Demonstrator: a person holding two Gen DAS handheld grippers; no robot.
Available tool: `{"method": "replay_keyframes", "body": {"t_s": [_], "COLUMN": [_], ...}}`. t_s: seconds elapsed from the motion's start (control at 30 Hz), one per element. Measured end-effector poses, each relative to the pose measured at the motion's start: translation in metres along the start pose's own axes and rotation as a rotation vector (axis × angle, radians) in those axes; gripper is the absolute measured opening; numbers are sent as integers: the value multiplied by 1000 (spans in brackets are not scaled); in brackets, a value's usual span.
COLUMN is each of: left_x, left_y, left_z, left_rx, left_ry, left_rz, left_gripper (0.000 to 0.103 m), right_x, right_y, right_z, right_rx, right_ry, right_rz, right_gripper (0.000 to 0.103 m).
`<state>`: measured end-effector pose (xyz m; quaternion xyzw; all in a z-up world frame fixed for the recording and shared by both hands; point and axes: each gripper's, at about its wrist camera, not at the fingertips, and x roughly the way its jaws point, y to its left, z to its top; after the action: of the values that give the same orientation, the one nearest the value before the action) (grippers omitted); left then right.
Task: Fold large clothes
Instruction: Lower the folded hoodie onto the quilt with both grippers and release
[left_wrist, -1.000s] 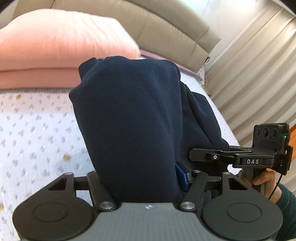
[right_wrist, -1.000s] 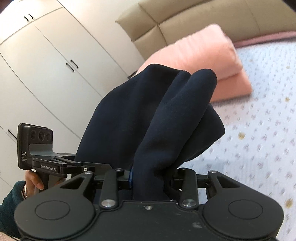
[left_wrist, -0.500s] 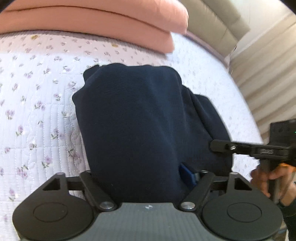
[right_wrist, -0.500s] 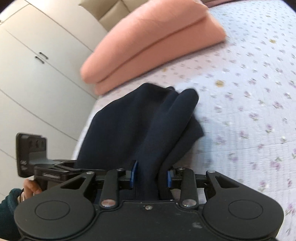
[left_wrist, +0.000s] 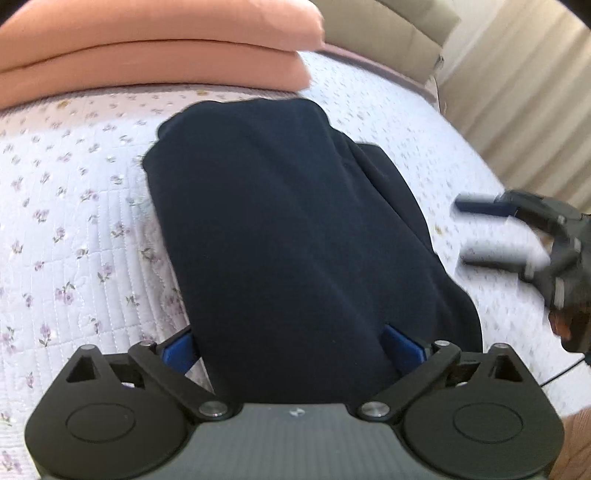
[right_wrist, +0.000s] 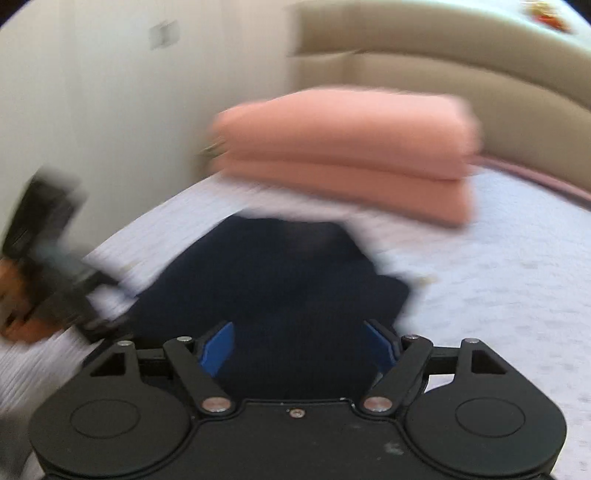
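The dark blue garment (left_wrist: 295, 236) lies folded small on the bed (left_wrist: 74, 229) (near pink pillows (left_wrist: 155, 48)). Both the left gripper (left_wrist: 291, 347) and right gripper (right_wrist: 299, 341) are wide apart, gripping nothing. The folding looks almost done.

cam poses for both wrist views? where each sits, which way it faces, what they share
Left wrist: sits behind the left tool, facing along the bed toward the headboard over the navy garment; right tool and hand at right.
Right wrist: sits behind the right tool, facing the same way, blurred; left tool and hand at left.
Shared: garment, pink folded blankets, floral quilt.
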<state>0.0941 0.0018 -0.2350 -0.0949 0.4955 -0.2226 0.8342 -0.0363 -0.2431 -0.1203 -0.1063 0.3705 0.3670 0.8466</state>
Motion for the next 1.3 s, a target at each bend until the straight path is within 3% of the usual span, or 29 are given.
{"method": "replay_keyframes", "body": {"t_s": [0.07, 0.13, 0.2, 0.23, 0.33, 0.37, 0.43, 0.47, 0.53, 0.63, 0.7, 0.8, 0.97, 1.07, 1.17, 1.3], "left_x": [-3, -6, -8, -8, -4, -1, 2, 2, 2, 2, 5, 3, 2, -5, -26, -54], "left_y": [0, 2, 2, 3, 12, 15, 14, 12, 8, 9, 8, 8, 2, -12, -38, -58], "left_z": [-2, -7, -17, -22, -24, -23, -22, -22, -23, -24, -23, -23, -17, -9, -2, 2], "left_rx": [-15, -23, -12, -11, -58, -78, -71, -57, -34, -47, -60, -68, -48, -30, 64, 105], "left_ry": [5, 25, 61, 59, 70, 80, 85, 82, 78, 80, 81, 56, 59, 102, 106, 92], "left_rz": [-1, -18, -35, -29, -51, -64, -70, -65, -53, -55, -57, -33, -3, 64, 178, 329], "left_gripper": [103, 103, 103, 103, 103, 103, 103, 103, 103, 103, 103, 103, 103, 103, 101, 102], "right_x": [22, 42, 41, 45, 36, 28, 7, 0, 3, 60, 110, 152, 169, 153, 118, 45], "right_y": [15, 15, 9, 3, -28, -29, -25, -23, -22, -25, -32, -46, -61, -76, -94, -97], "right_z": [-16, -36, -52, -55, -43, -30, 0, 17, 45, 74, 82, 90, 112, 121, 133, 137], "right_rx": [-38, -56, -59, -26, 175, 173, 127, 121, 149, 189, 229, 291, 260, 335, 335, 354], "right_ry": [116, 219, 210, 275, 369, 337, 196, 119, 16, 89, 166, 139, 79, 41, -6, -35], "right_rz": [-4, -68, -106, -144, -95, -99, -118, -107, -33, 56, 31, 8, -104, -175, -279, -241], "right_gripper": [91, 91, 95, 103, 97, 93, 96, 103, 103, 103, 103, 103, 103, 101, 99, 103]}}
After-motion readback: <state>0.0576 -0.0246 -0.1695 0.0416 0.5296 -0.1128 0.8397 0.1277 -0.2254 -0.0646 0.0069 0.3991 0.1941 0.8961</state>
